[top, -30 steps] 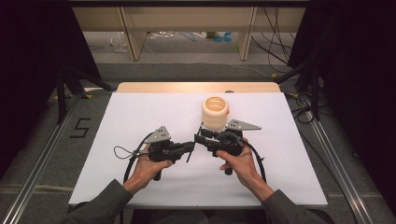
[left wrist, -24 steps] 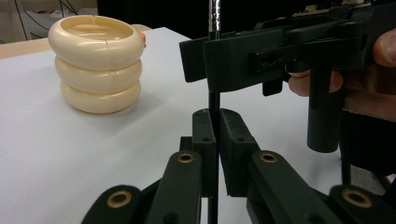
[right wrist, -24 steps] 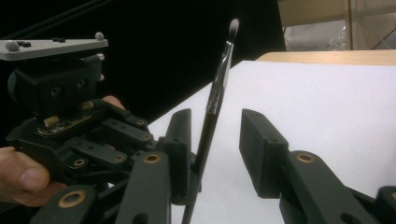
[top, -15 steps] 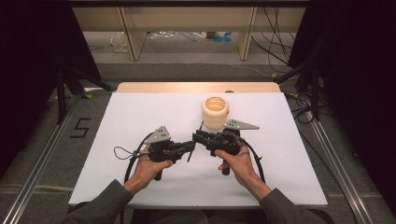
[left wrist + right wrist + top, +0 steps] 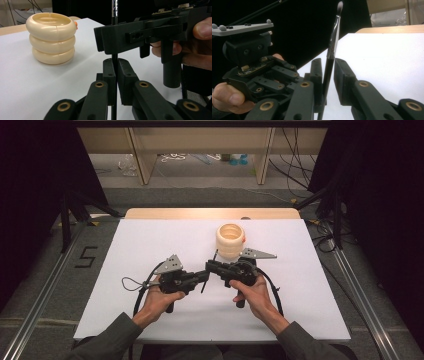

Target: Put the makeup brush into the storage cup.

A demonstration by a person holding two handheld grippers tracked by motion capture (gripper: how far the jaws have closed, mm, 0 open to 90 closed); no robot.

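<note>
Looks mid-handover: left gripper (image 5: 204,276) pinches the brush (image 5: 331,52) tight, right gripper (image 5: 211,266) sits half-open around it, so it probably needs to squeeze next.

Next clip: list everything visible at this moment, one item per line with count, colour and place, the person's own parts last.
Brush: one, black handle, silver ferrule, pale grey bristles; upright between both grippers' jaws.
Ringed holder: one, cream, three stacked rings; far centre of the sheet, beyond the right gripper.
Table sheet: one, white; covers the tabletop.
Wooden strip: one, light brown; along the table's far edge.
Left gripper: one, black, jaws shut on the brush handle; centre-left of the sheet.
Right gripper: one, black, jaws around the handle with a gap on one side; centre-right.
Hands: two, grey sleeves; near edge.
</note>
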